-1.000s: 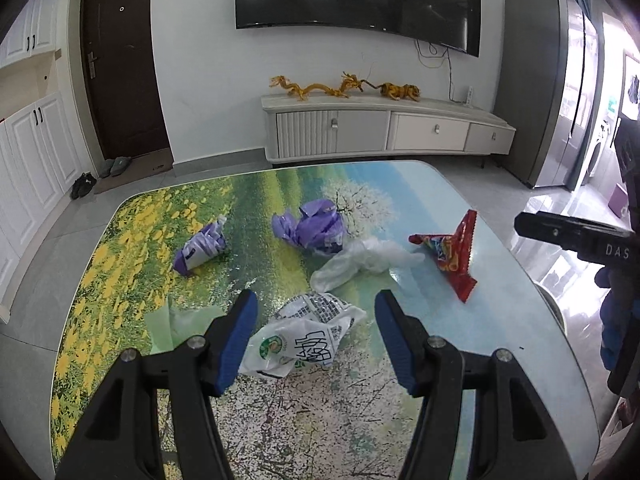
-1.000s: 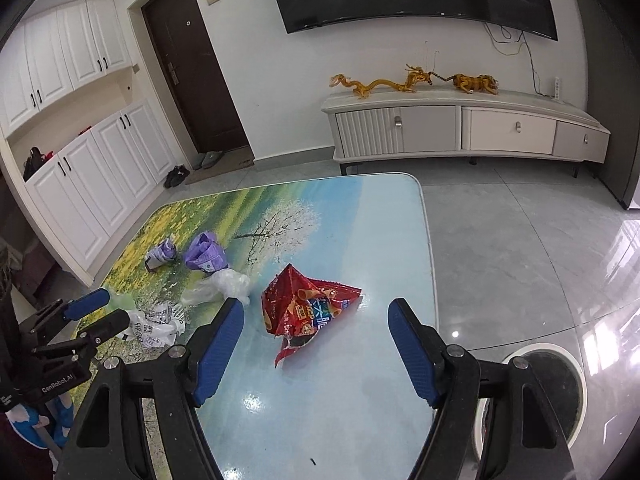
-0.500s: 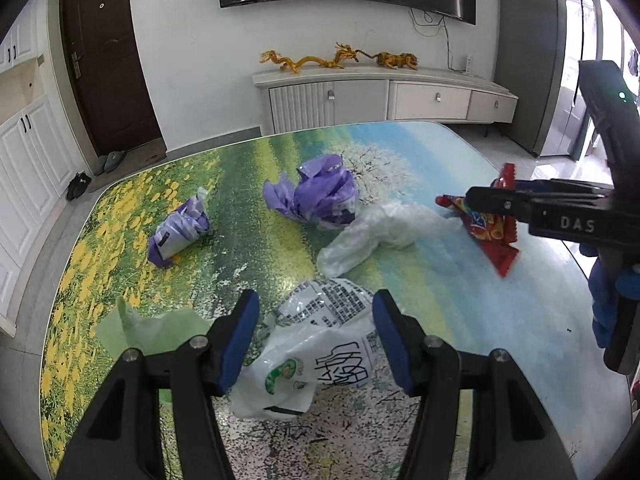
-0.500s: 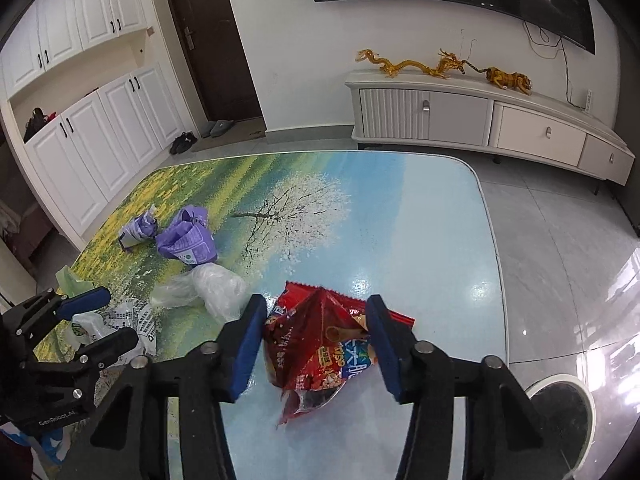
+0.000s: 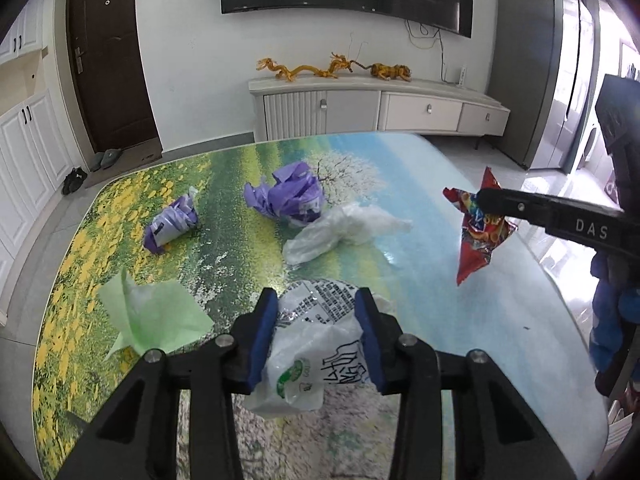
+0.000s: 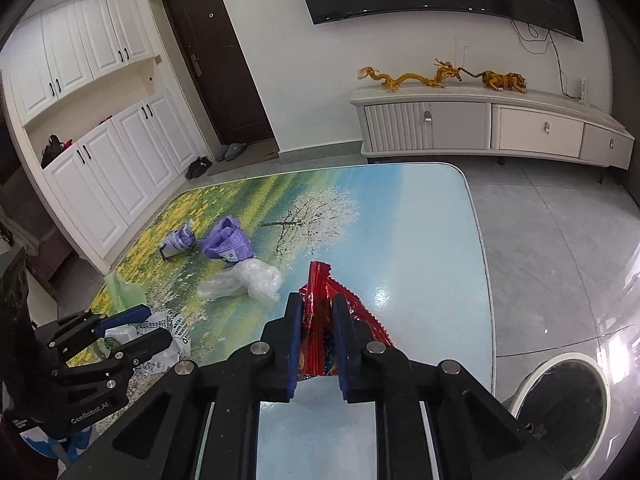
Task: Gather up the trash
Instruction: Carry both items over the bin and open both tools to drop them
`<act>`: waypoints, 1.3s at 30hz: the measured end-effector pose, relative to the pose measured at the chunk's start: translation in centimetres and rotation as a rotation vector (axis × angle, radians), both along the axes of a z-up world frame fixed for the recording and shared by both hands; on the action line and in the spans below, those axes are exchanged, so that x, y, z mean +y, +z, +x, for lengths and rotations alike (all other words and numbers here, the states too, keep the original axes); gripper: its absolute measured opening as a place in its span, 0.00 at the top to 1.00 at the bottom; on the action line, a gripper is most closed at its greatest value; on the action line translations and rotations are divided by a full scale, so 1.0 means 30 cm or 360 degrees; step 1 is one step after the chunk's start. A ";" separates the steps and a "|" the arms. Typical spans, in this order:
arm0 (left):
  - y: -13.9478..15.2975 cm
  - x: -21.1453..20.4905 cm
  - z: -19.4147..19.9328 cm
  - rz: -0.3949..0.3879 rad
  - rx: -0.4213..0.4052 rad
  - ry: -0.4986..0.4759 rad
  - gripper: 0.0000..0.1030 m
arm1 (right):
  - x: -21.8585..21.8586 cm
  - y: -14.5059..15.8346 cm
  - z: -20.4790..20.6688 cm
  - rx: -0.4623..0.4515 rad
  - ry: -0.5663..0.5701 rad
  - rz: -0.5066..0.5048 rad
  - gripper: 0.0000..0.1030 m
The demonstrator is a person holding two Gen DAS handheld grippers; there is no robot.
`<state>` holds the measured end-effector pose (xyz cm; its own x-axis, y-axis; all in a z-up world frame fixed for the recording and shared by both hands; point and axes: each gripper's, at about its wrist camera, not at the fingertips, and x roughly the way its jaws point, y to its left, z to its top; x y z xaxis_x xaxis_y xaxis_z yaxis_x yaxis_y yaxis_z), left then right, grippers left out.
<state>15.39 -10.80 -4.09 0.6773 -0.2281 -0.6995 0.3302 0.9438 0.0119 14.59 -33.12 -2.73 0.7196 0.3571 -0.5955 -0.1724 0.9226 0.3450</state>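
A crumpled white printed plastic bag [image 5: 316, 360] lies near the front of the picture-print table [image 5: 500, 340]. My left gripper [image 5: 315, 300] is closing on it and both blue pads press its sides. It also shows as the left gripper [image 6: 150, 325] in the right wrist view. A red snack wrapper [image 6: 320, 280] stands squeezed thin between the pads of my right gripper [image 6: 317, 304], whose jaws are closing too. In the left wrist view the red wrapper [image 5: 480, 236] hangs from the right gripper [image 5: 486, 200], its lower corner pointing down at the table.
On the table beyond lie a large purple crumpled bag [image 5: 292, 200], a small purple wrapper [image 5: 172, 226], a clear plastic bag [image 5: 344, 228] and a green tissue [image 5: 156, 316]. A round white-rimmed container [image 6: 568, 357] stands on the floor off the table's right corner.
Both grippers moved forward over their pieces and narrowed their jaws. The left now squeezes the white bag. The right went from wide open to pinching the red wrapper, which now stands on edge.
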 end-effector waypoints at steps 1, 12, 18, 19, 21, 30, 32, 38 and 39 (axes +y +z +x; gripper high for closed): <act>0.018 0.004 -0.019 -0.0012 -0.0017 0.0004 0.64 | 0.001 0.013 -0.018 -0.0014 0.0001 0.0006 0.87; 0.249 0.066 -0.199 -0.0098 -0.0243 0.0086 0.65 | 0.007 0.198 -0.220 -0.0244 -0.0011 0.0062 0.88; 0.385 0.083 -0.279 -0.0186 -0.0370 0.0116 0.65 | -0.004 0.286 -0.320 -0.0368 -0.0019 0.0081 0.88; 0.402 0.080 -0.286 -0.0204 -0.0384 0.0115 0.65 | -0.009 0.296 -0.332 -0.0384 -0.0024 0.0079 0.88; 0.427 0.070 -0.291 -0.0240 -0.0399 0.0108 0.65 | -0.022 0.308 -0.350 -0.0404 -0.0036 0.0079 0.88; 0.538 -0.111 -0.244 -0.0332 -0.0421 -0.0057 0.65 | -0.214 0.303 -0.398 -0.0440 -0.0240 0.0126 0.88; 0.552 -0.193 -0.222 -0.0349 -0.0399 -0.0127 0.65 | -0.286 0.286 -0.414 -0.0435 -0.0311 0.0145 0.88; 0.538 -0.520 -0.156 -0.0357 -0.0287 -0.0368 0.65 | -0.541 0.196 -0.468 -0.0368 -0.0567 0.0171 0.88; 0.526 -0.584 -0.152 -0.0343 -0.0270 -0.0408 0.65 | -0.587 0.174 -0.476 -0.0344 -0.0614 0.0178 0.88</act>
<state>10.82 -28.33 11.69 0.6813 -0.5349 -0.4997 0.5663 0.8177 -0.1033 0.30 -50.74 2.49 0.9163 0.0918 -0.3899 0.0977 0.8927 0.4399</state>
